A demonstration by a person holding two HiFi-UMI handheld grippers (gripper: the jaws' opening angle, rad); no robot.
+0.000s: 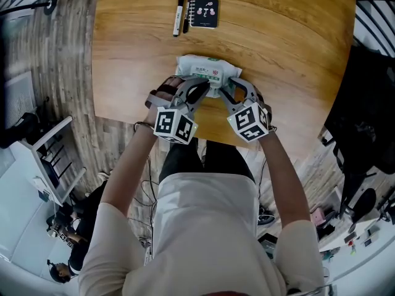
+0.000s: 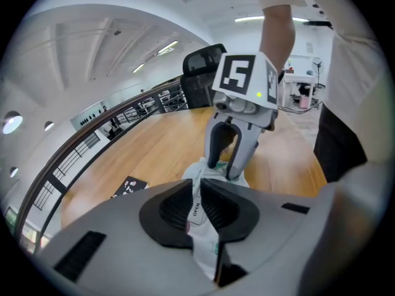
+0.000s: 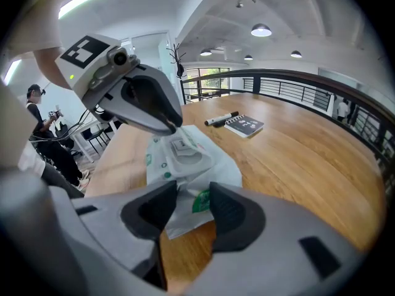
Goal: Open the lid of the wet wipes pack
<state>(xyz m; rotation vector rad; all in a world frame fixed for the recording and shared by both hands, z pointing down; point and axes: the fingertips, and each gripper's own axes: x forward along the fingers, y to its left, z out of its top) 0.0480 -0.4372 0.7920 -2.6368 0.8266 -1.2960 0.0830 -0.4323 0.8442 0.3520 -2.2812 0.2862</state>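
The white and green wet wipes pack lies on the wooden table, near its front edge. My left gripper is shut on the lid's white tab, which is printed OPEN. From the opposite side my right gripper is shut on the crinkled end of the pack. In the right gripper view the left gripper has its tips down at the white lid. The head view has both grippers side by side, left gripper and right gripper, meeting at the pack's near side.
A black notebook and two markers lie at the far side of the table. The table's front edge runs just below the pack, close to the person's body. A black chair stands beyond the table.
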